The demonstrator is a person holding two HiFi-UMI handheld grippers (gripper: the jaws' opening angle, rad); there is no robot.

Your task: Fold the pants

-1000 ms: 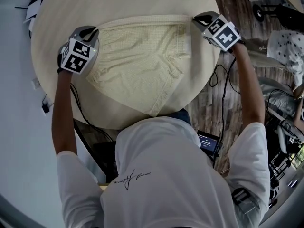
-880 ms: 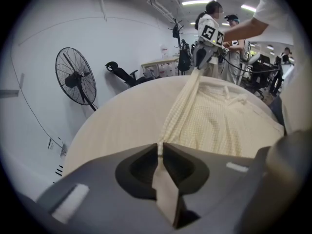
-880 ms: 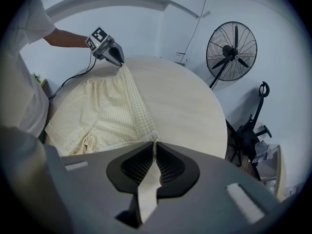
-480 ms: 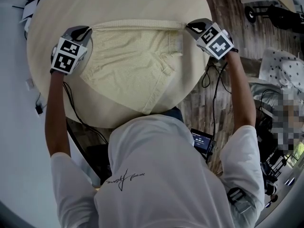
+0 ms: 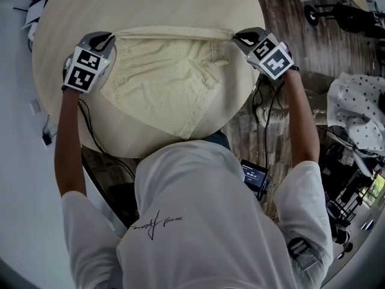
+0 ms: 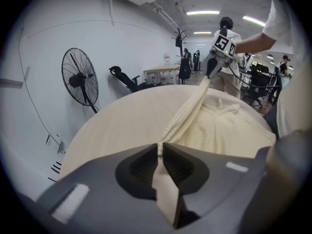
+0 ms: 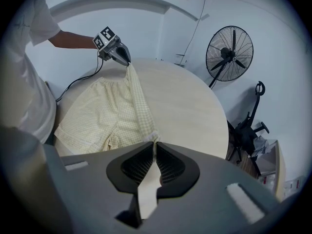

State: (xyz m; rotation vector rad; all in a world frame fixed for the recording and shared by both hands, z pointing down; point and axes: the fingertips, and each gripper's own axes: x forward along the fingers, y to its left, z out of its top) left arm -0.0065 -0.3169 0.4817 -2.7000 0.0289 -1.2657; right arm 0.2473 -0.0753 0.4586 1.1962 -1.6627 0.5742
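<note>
Pale yellow checked pants (image 5: pixel 162 80) lie spread on the round light wooden table (image 5: pixel 150 5), waistband stretched taut along the far side and legs trailing toward the person. My left gripper (image 5: pixel 112 37) is shut on the waistband's left corner; the cloth runs between its jaws in the left gripper view (image 6: pixel 159 150). On the opposite corner my right gripper (image 5: pixel 236 36) is shut, fabric pinched between its jaws (image 7: pixel 155 145). The pants (image 7: pixel 109 113) hang slack below the lifted waistband (image 6: pixel 187 113).
The table's near edge (image 5: pixel 156 152) sits just before the person's body, with one pant leg reaching it. Cables and a small screen device (image 5: pixel 255 176) lie on the wooden floor at right. A standing fan (image 6: pixel 80 79) and chairs stand beyond the table.
Both grippers have shifted slightly left and away with the waistband held tight between them; the pants have slid along the table top with them.
</note>
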